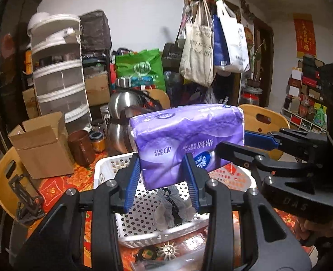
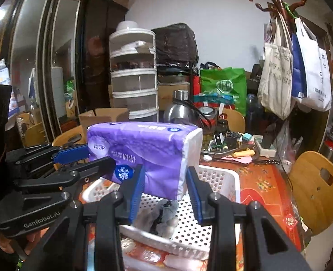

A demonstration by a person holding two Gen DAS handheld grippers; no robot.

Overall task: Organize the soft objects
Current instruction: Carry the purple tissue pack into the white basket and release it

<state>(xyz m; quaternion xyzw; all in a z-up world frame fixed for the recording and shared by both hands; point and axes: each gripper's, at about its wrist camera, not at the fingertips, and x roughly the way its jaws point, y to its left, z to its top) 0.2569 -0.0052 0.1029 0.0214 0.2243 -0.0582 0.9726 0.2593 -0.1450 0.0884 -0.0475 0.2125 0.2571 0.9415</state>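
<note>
A purple pack of tissues (image 1: 186,140) hangs in the air above a white perforated basket (image 1: 107,167). My left gripper (image 1: 163,174) is shut on the pack's left end. My right gripper (image 2: 165,180) is shut on its right end (image 2: 148,149). Each gripper shows in the other's view, the right one on the right of the left wrist view (image 1: 268,146) and the left one on the left of the right wrist view (image 2: 60,158). A grey and black soft cloth item (image 1: 173,205) lies in the basket (image 2: 218,176), under the pack; it also shows in the right wrist view (image 2: 159,216).
The table has a red floral cloth (image 2: 263,187). An open cardboard box (image 1: 42,144), a brown jar (image 1: 81,146) and a steel kettle (image 1: 123,122) stand behind the basket. Wooden chairs (image 2: 317,187) ring the table. Small clutter (image 2: 234,146) lies at the far right.
</note>
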